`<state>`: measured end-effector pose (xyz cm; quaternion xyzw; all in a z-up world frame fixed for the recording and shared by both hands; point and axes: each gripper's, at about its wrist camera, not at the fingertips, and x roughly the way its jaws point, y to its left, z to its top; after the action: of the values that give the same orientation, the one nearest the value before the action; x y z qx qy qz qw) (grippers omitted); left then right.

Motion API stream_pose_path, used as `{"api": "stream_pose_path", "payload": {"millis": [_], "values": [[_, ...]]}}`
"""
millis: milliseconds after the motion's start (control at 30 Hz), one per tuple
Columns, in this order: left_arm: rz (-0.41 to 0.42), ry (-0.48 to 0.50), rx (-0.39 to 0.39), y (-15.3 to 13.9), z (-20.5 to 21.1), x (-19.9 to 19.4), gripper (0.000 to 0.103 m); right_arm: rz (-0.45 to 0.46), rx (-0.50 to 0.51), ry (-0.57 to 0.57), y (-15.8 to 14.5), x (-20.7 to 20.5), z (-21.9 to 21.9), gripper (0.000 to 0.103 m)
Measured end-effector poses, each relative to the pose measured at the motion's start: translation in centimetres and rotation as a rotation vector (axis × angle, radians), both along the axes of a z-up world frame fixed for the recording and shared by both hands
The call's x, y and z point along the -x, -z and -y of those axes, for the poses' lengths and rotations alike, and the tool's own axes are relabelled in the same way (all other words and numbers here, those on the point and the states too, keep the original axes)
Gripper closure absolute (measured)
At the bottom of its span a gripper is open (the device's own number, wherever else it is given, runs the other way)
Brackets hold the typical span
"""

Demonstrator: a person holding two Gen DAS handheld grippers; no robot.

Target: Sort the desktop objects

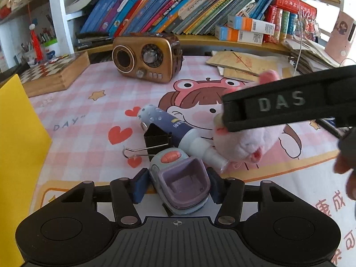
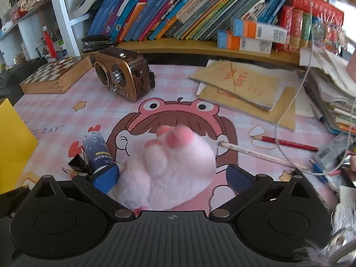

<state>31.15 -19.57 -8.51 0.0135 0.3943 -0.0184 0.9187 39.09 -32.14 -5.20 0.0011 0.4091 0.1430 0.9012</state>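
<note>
Left gripper [image 1: 178,188]: blue pads closed against both sides of a small grey-and-purple stapler-like device [image 1: 181,184] with an orange button; its exact type is not legible.
Right gripper [image 2: 173,175]: blue fingers stand on either side of a pink plush paw [image 2: 175,166]. The left pad meets the fur; a gap shows at the right pad, so a firm grip cannot be confirmed. In the left wrist view, one black finger marked "DAS" crosses over the plush.
Plush paw: lies on the pink checked desk mat [image 1: 89,111], over the cartoon girl print; its underside is hidden by the gripper body.
Blue-and-white tube [image 1: 175,131]: lies on the mat, nozzle end touching the plush; label text too small to read.
Black binder clip [image 1: 155,141]: just beside the tube, partly behind the held device.
Pencils [image 2: 262,154]: lie right of the plush; far ends cut off by a cable and clutter.
Retro radio [image 1: 145,57]: upright at the back of the mat.
Chessboard box [image 1: 54,72]: far left, partly cut off.
Yellow panel [image 1: 20,155]: left edge, identity unclear.
Bookshelf [image 1: 189,6]: behind, titles blurred.
</note>
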Motion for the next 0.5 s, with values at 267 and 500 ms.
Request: {"api": "stream_pose_path", "payload": {"millis": [267,500], "values": [[-0.019,0.019,0.011,-0.7,-0.9,0.8,0.061,-0.032,-0.069,0.021,0.7,-1.1,-0.1,0.006],[0.009,0.011,0.044,-2.9,-2.7,2.8,0.061,-0.005,-0.107,0.004,0.4,-0.7,0.0,0.035]]}}
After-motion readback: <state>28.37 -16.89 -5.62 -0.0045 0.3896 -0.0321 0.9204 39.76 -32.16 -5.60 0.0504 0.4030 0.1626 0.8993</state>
